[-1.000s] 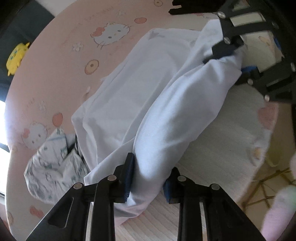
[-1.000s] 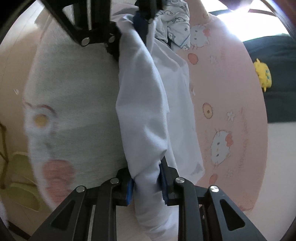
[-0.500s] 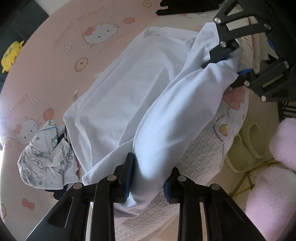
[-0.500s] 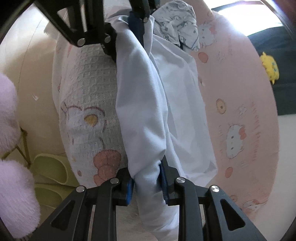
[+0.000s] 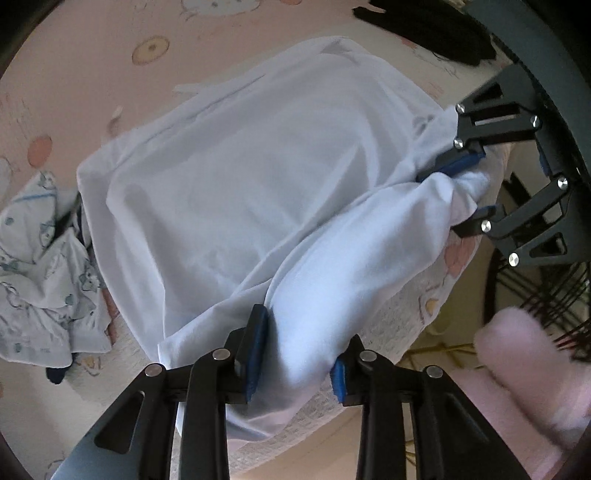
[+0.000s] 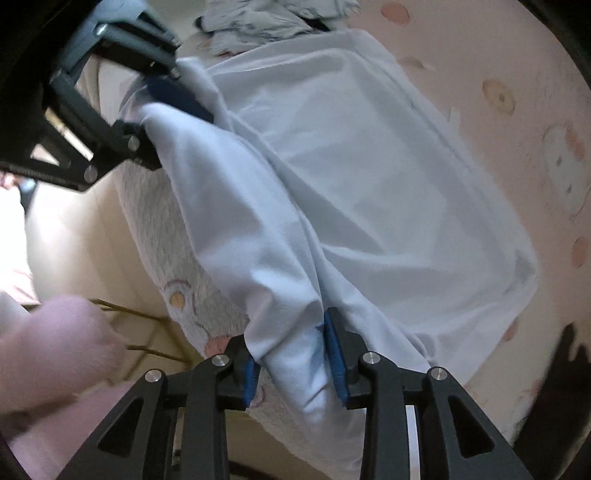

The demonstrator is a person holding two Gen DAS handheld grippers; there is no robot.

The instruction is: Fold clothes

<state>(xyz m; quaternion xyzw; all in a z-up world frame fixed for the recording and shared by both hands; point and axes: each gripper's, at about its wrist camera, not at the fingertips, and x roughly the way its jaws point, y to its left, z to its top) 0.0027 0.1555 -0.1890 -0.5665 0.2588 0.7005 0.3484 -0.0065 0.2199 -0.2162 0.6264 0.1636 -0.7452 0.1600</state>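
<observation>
A pale white, thin-fabric garment (image 5: 258,192) is seen spread over a pink cartoon-printed bed cover (image 5: 92,62), its near edge gathered into a thick roll that runs from 6 o'clock to 2 o'clock in the left wrist view. The left tongs (image 5: 299,354) are shown at 6 o'clock, blue pads on either side of one end of the roll; the jaws are opening, though the cloth is still pinched between them. The right tongs (image 6: 293,354) are shown at 6 o'clock in the right wrist view, with the other end of the roll between the pads; these jaws are also opening, and a gap is visible at the right-hand pad, so whether the fabric is still pressed cannot be told. A crumpled, blue-printed white garment (image 5: 40,266) is seen at 9 o'clock, just beside the white one. A white waffle-textured towel with cartoon prints (image 5: 417,295) lies beneath the roll at the bed's edge. A dark garment (image 5: 424,26) is visible at 1 o'clock.
</observation>
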